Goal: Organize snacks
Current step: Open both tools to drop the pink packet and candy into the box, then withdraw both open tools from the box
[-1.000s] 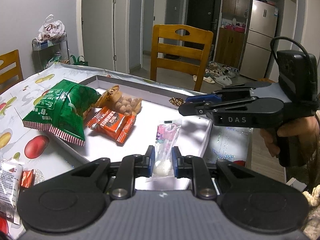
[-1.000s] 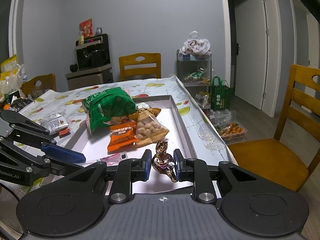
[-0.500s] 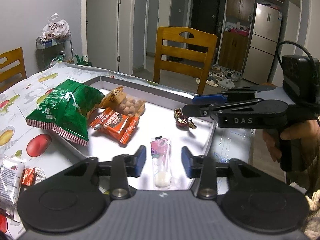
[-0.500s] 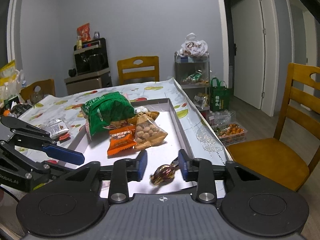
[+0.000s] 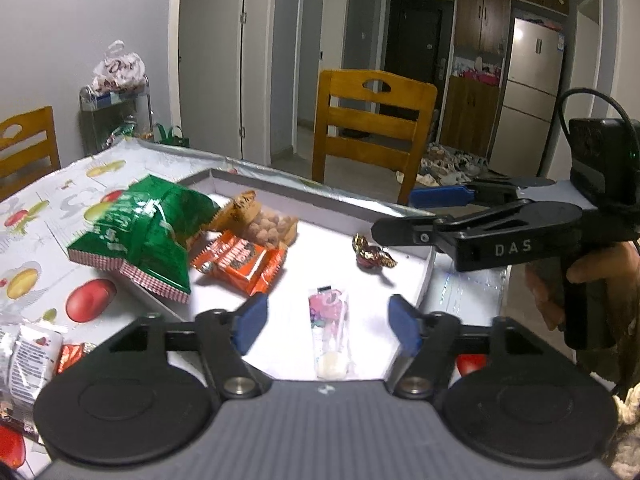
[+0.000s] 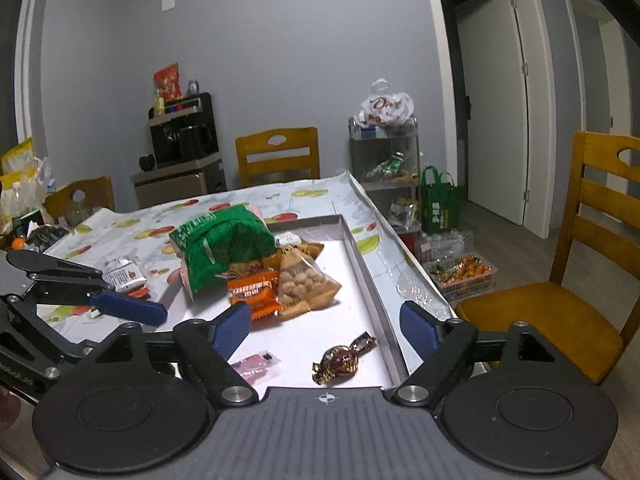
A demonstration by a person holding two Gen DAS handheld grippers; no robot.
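A shallow white tray lies on the table and holds snacks: a green bag, an orange packet, a clear bag of nuts, a pink sachet and a brown foil candy. My left gripper is opening; the sachet lies flat on the tray between its jaws, free of the pads. My right gripper is also opening, with the candy lying loose on the tray below it.
Loose wrapped snacks lie on the fruit-print tablecloth left of the tray. Wooden chairs stand at the table's edges. A wire shelf and a basket of snacks stand on the floor.
Both grippers opened from shut. The left one let the pink sachet down flat onto the tray; the right one dropped the foil candy, which now lies on the tray.
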